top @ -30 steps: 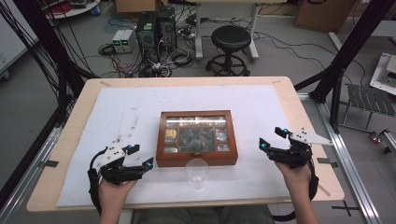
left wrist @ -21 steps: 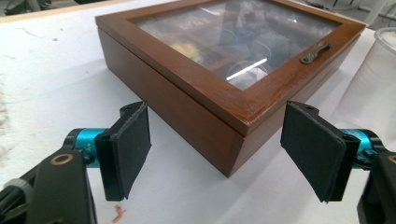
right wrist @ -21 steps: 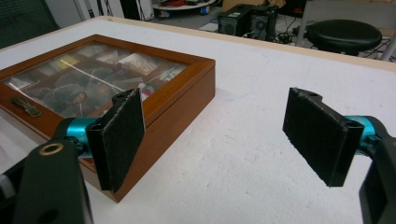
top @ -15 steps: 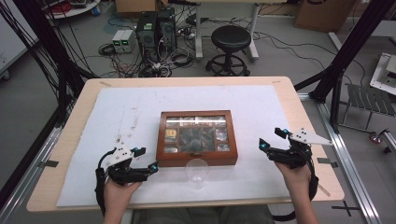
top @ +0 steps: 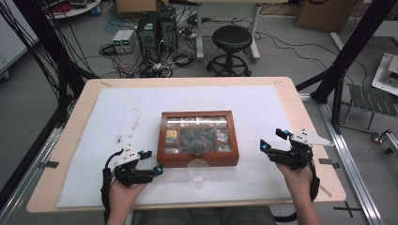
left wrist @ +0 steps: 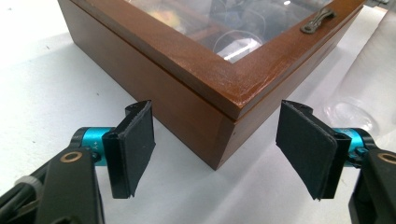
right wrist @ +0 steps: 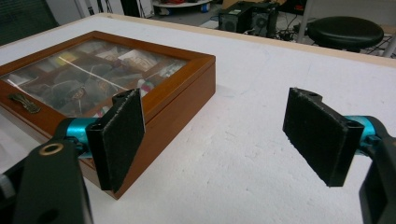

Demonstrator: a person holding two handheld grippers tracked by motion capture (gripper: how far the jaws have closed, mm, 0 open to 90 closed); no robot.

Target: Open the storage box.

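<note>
- Since the earlier high view, the left tongs have been brought closer to the near left corner of the wooden display box; the right tongs are seen in much the same place, right of the box.
- Both tongs are released, with the jaws spread wide and nothing held between them.
- The glass-lidded wooden display box is seen lying closed at the middle of the white mat on the worktop, with a small metal clasp on its front edge.
- In the left gripper view, the box's near corner is seen just ahead of the spread black pads, apart from them.
- A clear plastic cup is seen just in front of the box, between the two hands.
- It is judged that the cup could be knocked over if the left tongs were swung further inward, since it stands close beside them.
- It is judged that the box could be pushed across the mat, rather than opened, if a corner were pressed from one side while the right tongs stayed apart from it.
- The glass lid could be scratched or the clasp missed if the pads were closed on the corner.
</note>
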